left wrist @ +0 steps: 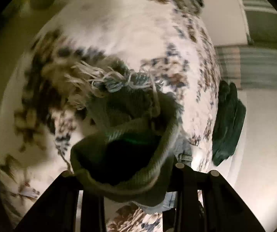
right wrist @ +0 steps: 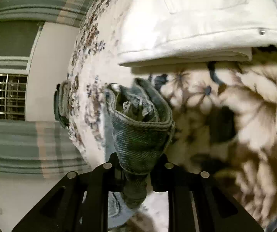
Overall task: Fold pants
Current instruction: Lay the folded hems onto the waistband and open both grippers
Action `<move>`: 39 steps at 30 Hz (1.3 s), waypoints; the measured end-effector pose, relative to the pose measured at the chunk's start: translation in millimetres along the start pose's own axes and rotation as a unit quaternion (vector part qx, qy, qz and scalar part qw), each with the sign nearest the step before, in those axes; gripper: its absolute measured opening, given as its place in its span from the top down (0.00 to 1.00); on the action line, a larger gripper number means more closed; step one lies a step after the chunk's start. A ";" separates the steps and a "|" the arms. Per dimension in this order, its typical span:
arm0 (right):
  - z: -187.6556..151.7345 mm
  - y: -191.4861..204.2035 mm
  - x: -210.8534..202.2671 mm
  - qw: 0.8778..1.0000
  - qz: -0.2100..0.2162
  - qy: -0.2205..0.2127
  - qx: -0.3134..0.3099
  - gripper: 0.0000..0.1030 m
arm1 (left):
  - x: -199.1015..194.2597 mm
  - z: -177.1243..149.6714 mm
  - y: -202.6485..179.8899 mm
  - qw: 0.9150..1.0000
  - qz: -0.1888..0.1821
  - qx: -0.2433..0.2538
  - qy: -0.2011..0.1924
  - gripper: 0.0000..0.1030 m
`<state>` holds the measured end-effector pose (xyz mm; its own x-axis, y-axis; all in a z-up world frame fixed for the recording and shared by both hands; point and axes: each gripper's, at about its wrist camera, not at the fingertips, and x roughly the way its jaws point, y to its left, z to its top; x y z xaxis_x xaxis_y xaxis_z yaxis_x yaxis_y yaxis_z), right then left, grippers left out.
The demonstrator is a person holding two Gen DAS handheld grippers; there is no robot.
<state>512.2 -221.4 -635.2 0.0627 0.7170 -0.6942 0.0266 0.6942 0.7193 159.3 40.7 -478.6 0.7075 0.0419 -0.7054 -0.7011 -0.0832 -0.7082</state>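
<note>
Denim is filling the near foreground in both wrist views: the jeans [left wrist: 127, 135] are bunching up right against the left gripper [left wrist: 138, 174], their hem gaping open as a dark loop between the black fingers, with frayed pale threads [left wrist: 99, 77] hanging off the cloth just beyond. Both fingers are sitting close against the fabric, clamping it. From the right wrist, the same jeans [right wrist: 140, 135] are showing as a rolled, twisted wad of blue-green denim, and the right gripper [right wrist: 138, 166] is pinching it too, its jaws drawn in tight around the narrow bundle. Behind the denim a floral bedsheet [left wrist: 138, 29] is spreading across the bed, white with brown and blue flowers, blurred in much of both views. A folded white garment [right wrist: 196, 29] with a small metal rivet is lying on the sheet beyond the right gripper. At the bed's edge a dark green cloth [left wrist: 229, 123] is hanging down the side. Past the bed, a striped curtain [right wrist: 32, 141] and a barred window [right wrist: 5, 94] are showing
</note>
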 end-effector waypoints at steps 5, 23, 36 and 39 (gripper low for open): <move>-10.2 39.2 -44.3 0.999 0.000 -0.027 0.022 0.82 | -19.0 19.1 -68.4 0.997 0.008 0.069 0.026 0.72; 131.0 88.9 -275.1 0.942 -0.025 -0.309 0.124 0.82 | 157.2 -46.0 -392.9 0.920 -0.104 0.286 0.246 0.73; 119.5 -80.2 -156.0 0.909 -0.053 -0.331 0.247 0.82 | 344.0 -93.7 -308.6 0.848 0.010 0.413 0.332 0.72; 104.0 -92.0 -137.4 0.911 -0.054 -0.322 0.251 0.82 | 345.0 -86.0 -279.2 0.848 0.025 0.408 0.338 0.72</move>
<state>604.9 -390.4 -603.4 0.6006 0.3484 -0.7197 0.5100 0.5263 0.6804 606.7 -7.2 -521.7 0.3708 -0.5434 -0.7531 -0.3646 0.6607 -0.6562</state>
